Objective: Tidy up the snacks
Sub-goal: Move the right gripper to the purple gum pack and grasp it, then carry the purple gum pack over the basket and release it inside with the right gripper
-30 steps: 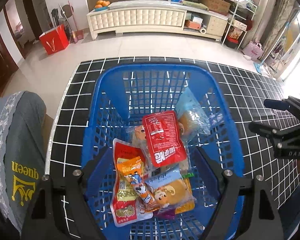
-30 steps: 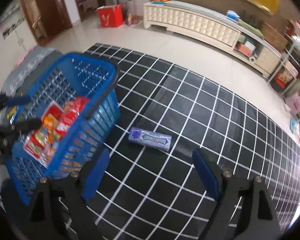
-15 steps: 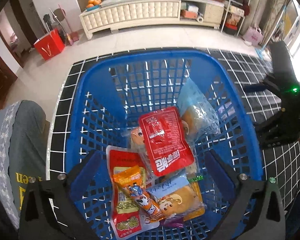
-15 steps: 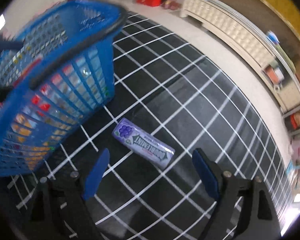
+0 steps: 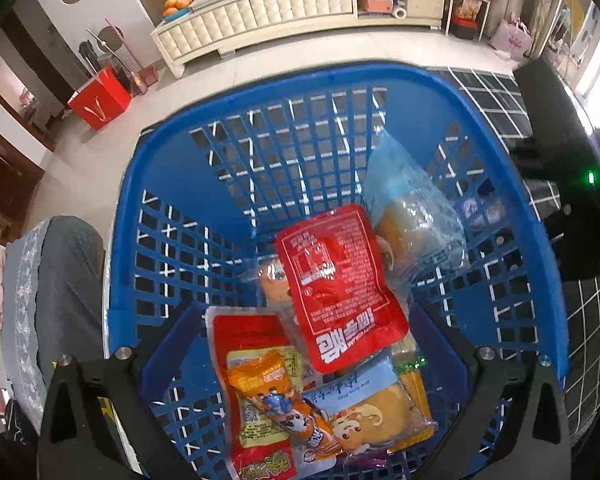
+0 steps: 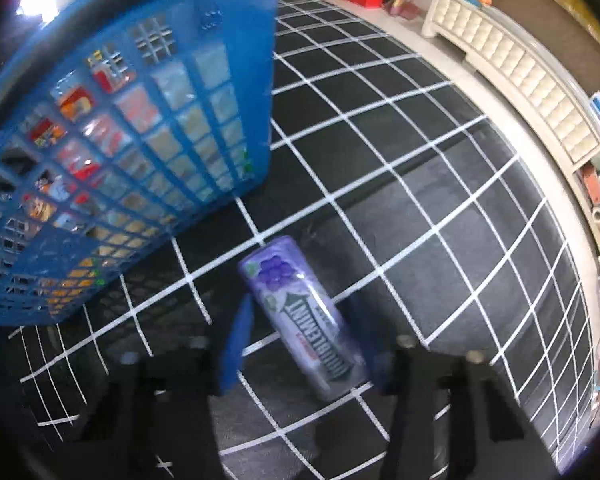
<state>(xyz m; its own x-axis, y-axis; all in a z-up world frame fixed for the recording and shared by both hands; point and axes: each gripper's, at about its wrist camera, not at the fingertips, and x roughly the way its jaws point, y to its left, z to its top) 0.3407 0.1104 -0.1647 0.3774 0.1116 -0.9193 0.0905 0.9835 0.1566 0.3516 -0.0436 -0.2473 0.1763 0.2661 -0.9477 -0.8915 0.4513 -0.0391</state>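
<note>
A blue plastic basket (image 5: 172,184) holds several snack packets, with a red pouch (image 5: 336,284) lying on top. My left gripper (image 5: 300,332) hangs over the near end of the basket, jaws wide open and nothing held between them. On the black grid mat outside the basket lies a purple gum pack (image 6: 304,312). My right gripper (image 6: 304,340) points down over it, one blue finger (image 6: 236,340) on each side, and its jaws are closing. A gap still shows between the left finger and the pack. In the left wrist view the right gripper's black body (image 5: 572,216) is just outside the basket wall.
The basket wall (image 6: 140,128) stands close to the left of the gum pack. The black grid mat (image 6: 420,184) stretches to the right. A grey cushion (image 5: 52,300) lies left of the basket. A cream cabinet (image 5: 284,12) and a red bag (image 5: 100,98) stand across the floor.
My right gripper dropped onto the gum pack, rolled, and narrowed its jaws around it. My left gripper sank closer to the snacks and its jaws spread wider.
</note>
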